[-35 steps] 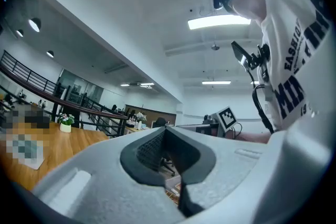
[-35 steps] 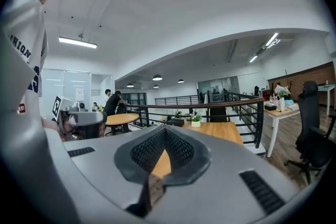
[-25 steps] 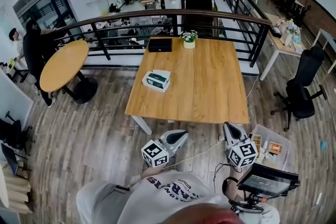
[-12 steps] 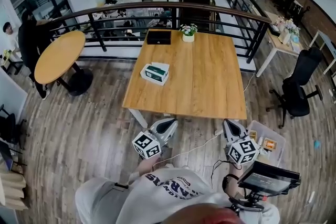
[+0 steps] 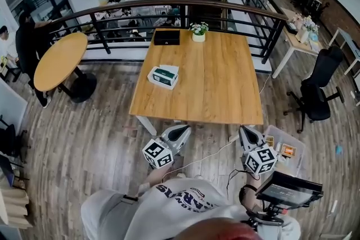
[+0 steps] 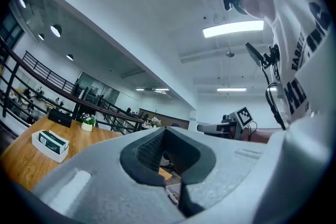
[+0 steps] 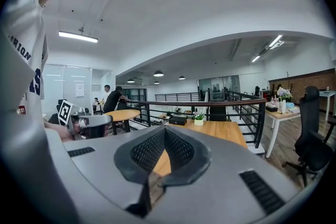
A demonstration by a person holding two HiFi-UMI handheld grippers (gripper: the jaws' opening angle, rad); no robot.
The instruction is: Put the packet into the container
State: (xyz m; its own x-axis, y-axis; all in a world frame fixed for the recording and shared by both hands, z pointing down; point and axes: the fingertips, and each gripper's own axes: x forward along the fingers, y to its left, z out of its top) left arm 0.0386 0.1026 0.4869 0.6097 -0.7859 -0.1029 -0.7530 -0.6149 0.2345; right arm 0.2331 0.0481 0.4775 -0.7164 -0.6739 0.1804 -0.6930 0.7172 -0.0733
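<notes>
Left claw (image 5: 181, 131) shifted leftward, green packet (image 5: 165, 75) inside white container (image 5: 160, 83)

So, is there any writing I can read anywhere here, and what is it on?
"ARION": partial, on the person's shirt.
"BASEB": partial, same shirt, left gripper view.
Green-and-white box on the table: print too small.
Marker cubes: patterns, no words.

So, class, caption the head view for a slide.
Left gripper and right gripper, both shut, held before a wooden table bearing a container.
</notes>
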